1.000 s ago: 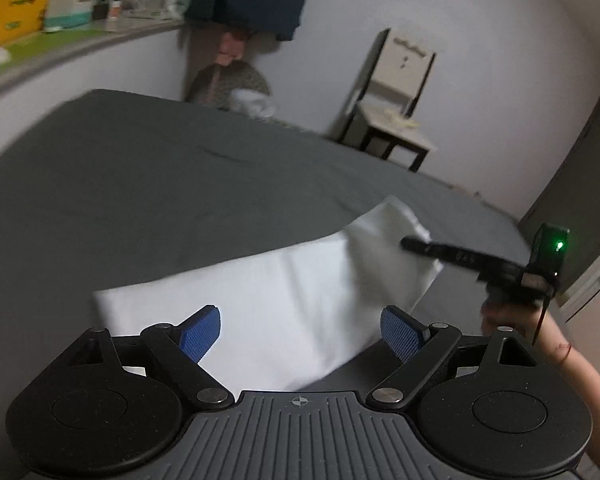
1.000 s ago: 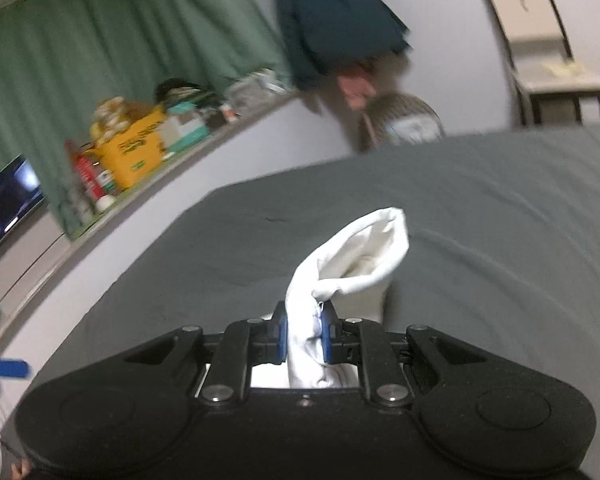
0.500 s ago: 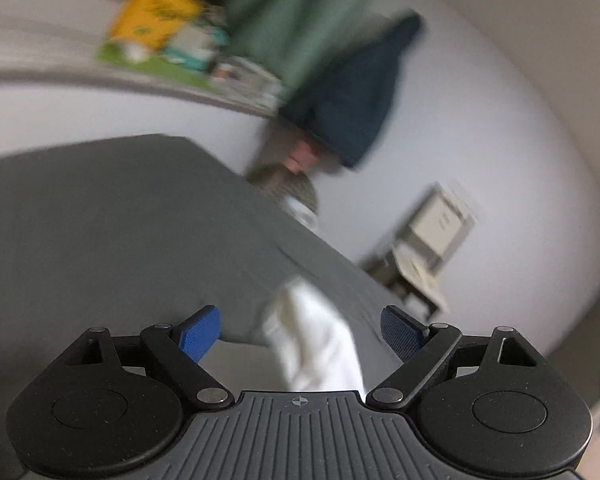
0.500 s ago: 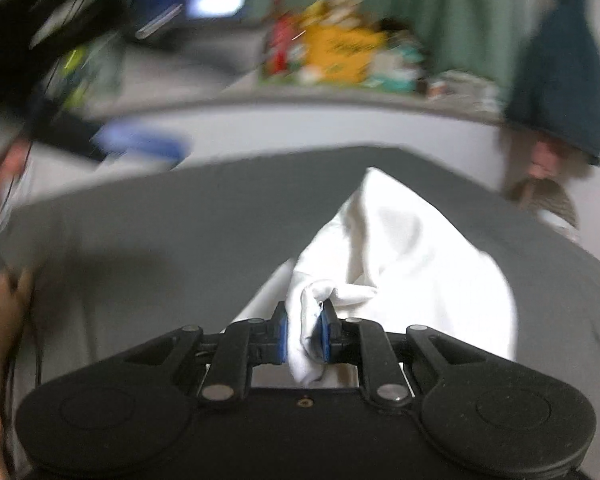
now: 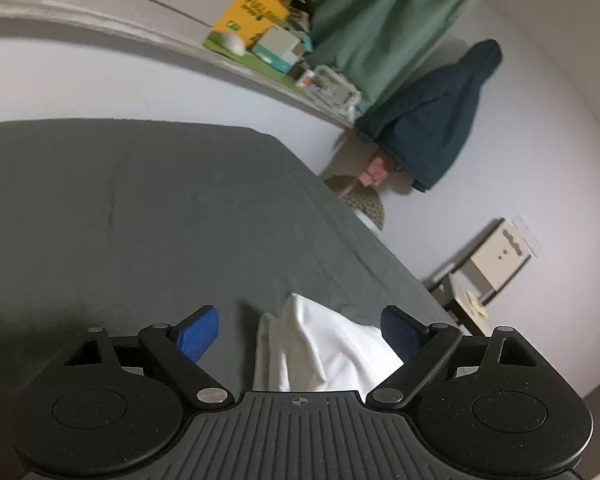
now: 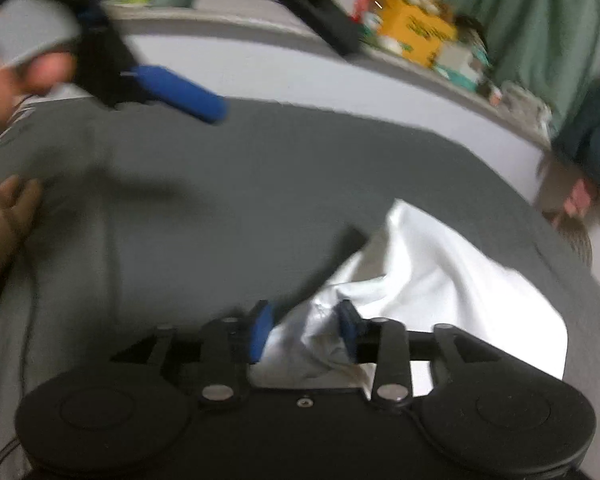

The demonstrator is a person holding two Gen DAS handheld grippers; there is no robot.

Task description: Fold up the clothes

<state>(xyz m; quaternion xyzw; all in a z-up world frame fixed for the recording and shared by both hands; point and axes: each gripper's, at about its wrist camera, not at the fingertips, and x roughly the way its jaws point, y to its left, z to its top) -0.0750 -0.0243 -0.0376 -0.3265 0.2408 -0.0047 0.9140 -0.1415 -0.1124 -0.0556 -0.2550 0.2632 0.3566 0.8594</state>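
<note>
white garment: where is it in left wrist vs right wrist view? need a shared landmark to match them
Left wrist: white garment sits bottom centre on the grey bed sheet, between the wide-open pads of the left gripper, untouched.
Right wrist: it spreads over the lower right; a bunched edge lies between the pads of the right gripper, whose jaws are opening.
Shared landmark: yellow box on the ledge, upper centre left wrist, upper right right wrist.

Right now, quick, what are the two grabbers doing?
Left gripper: open wide, holding nothing; the white cloth lies loose between its fingers.
Right gripper: jaws opening, bunched white cloth between them.
</note>
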